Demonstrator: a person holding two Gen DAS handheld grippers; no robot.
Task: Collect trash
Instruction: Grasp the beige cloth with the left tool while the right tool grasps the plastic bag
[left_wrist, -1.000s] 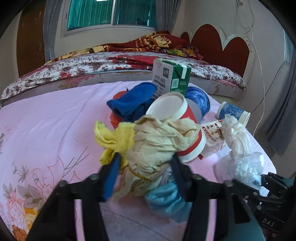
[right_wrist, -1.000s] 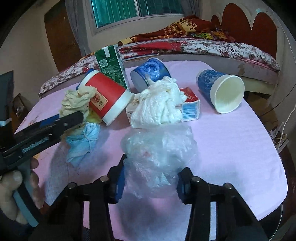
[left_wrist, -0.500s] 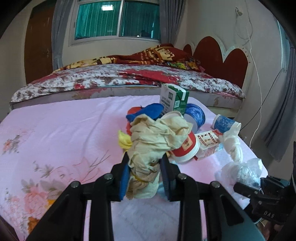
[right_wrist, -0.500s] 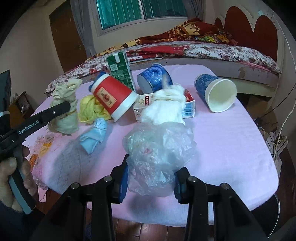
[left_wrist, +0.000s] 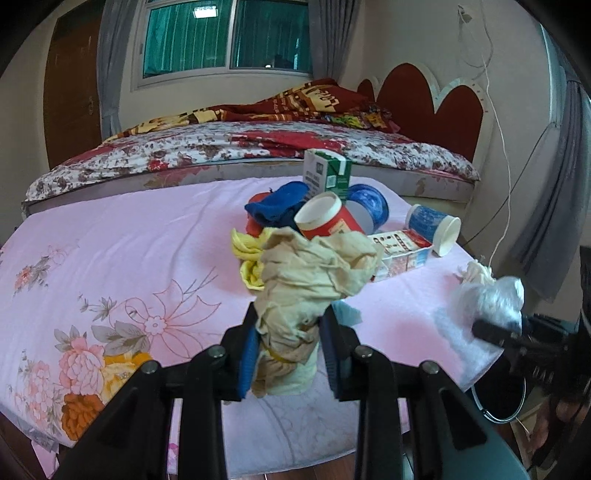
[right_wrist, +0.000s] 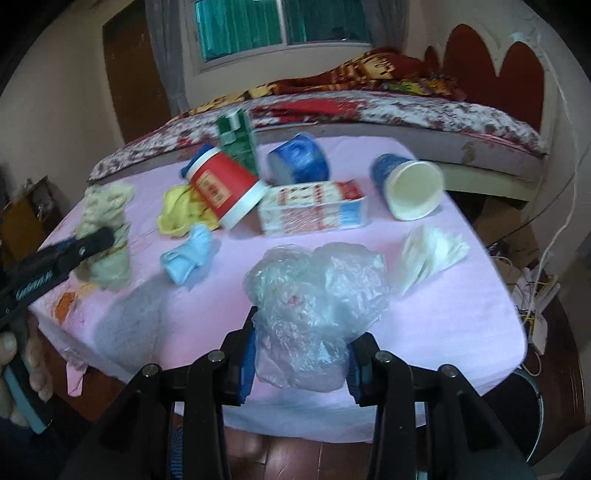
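My left gripper (left_wrist: 290, 350) is shut on a crumpled beige cloth wad (left_wrist: 310, 280), lifted above the pink tablecloth (left_wrist: 110, 251); the same wad (right_wrist: 105, 236) shows at the left of the right wrist view. My right gripper (right_wrist: 301, 360) is shut on a crumpled clear plastic bag (right_wrist: 317, 295), raised near the table's front edge. Left on the table are a red paper cup (right_wrist: 225, 188) on its side, a yellow rag (right_wrist: 181, 210), a light blue glove (right_wrist: 186, 256), a white tissue (right_wrist: 430, 254), a red-and-white carton (right_wrist: 314, 212), two blue cups (right_wrist: 406, 186) and a green carton (right_wrist: 238, 140).
A dark blue cloth (left_wrist: 280, 205) lies behind the red cup. A bed (left_wrist: 240, 147) with a floral cover stands behind the table. Cables and a round metal rim (right_wrist: 535, 406) are on the floor at the right. A hand (right_wrist: 22, 373) grips the left tool.
The left jaws closed on the beige wad and lifted it off the pile. Both grippers drew back and up from the table; the white tissue fell off the plastic bag onto the cloth.
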